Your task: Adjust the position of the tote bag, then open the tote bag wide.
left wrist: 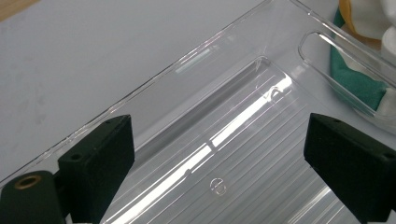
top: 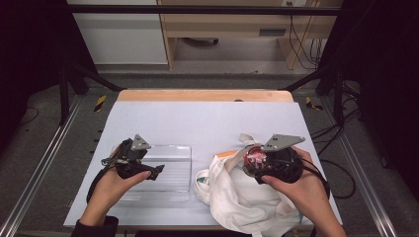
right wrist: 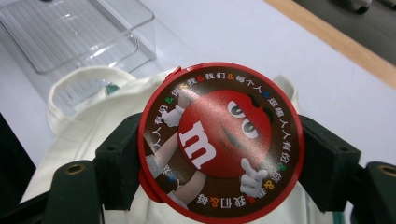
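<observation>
The round red candy tin [right wrist: 220, 142] is sitting clamped between the jaws of the right hand-held gripper [right wrist: 219, 158], which is gripping it by its rim on two opposite sides, jaws standing fairly wide around it. In the high view the tin [top: 256, 157] is hanging just above the white cloth bag [top: 242, 195] at the right of the desk [top: 207, 118], clear of the clear plastic tray [top: 168, 170] to the left.

The likeliest trouble, as I judge it, is the tin slipping: the pads are pressing only on a thin, smooth, curved edge, so a tilt or a jolt could be letting it pivot or pop out and drop back into the bag or onto the desk. Its lid (a small tab is showing at the upper left of the rim) might also be coming loose if the squeeze lands on lid rather than body. A bag handle [right wrist: 88, 88] is lying looped just below and could be catching a jaw.

The left hand-held gripper [left wrist: 219, 154] is hovering over the tray [left wrist: 243, 140] with its jaws spread wide and nothing between them; bumping the light tray could be sliding it.

Hard to make out: the tin's depth and underside are hidden behind its face, the bag's contents are mostly covered (only a strip of green [left wrist: 359, 79] and some orange are peeking out), and the bag's near edge is cut off at the bottom of the high view.
</observation>
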Demonstrator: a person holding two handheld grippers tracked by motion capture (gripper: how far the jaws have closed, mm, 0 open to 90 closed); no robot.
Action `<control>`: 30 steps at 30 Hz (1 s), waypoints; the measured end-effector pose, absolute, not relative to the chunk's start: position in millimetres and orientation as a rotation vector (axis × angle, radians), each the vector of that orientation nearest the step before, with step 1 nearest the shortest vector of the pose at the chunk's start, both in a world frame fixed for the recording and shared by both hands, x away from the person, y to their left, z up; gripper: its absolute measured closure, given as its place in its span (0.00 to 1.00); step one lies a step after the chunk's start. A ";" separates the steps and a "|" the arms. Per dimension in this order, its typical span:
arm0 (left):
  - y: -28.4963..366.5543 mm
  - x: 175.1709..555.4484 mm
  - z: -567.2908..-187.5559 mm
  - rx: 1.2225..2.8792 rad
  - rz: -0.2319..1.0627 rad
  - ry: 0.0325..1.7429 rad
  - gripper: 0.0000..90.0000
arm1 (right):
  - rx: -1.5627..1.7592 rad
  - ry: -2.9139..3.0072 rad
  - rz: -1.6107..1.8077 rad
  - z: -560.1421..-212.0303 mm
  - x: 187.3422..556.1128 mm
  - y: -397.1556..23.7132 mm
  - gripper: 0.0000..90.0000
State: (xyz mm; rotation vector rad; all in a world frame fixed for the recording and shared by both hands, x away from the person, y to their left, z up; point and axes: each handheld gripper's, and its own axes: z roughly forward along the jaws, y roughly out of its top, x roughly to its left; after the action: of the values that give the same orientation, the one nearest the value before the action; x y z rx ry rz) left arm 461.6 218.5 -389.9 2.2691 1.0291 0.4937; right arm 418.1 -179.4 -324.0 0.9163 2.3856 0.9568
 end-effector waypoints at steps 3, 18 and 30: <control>221.2 460.2 -390.7 2.275 0.510 1.036 0.10 | 0.892 2.372 0.964 -313.7 419.7 -170.2 0.29; 225.7 455.6 -386.2 2.278 0.557 1.064 0.10 | 0.821 2.382 0.981 -299.5 437.4 -127.8 0.29; 232.4 455.3 -384.1 2.266 0.557 1.074 0.10 | 0.787 2.425 0.992 -307.6 457.1 -97.2 0.29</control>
State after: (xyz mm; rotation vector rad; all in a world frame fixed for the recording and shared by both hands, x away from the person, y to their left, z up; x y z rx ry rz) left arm 455.3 232.4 -384.1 2.2659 1.0739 0.5569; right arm 457.1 -97.2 -307.6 0.7867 2.4254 0.9917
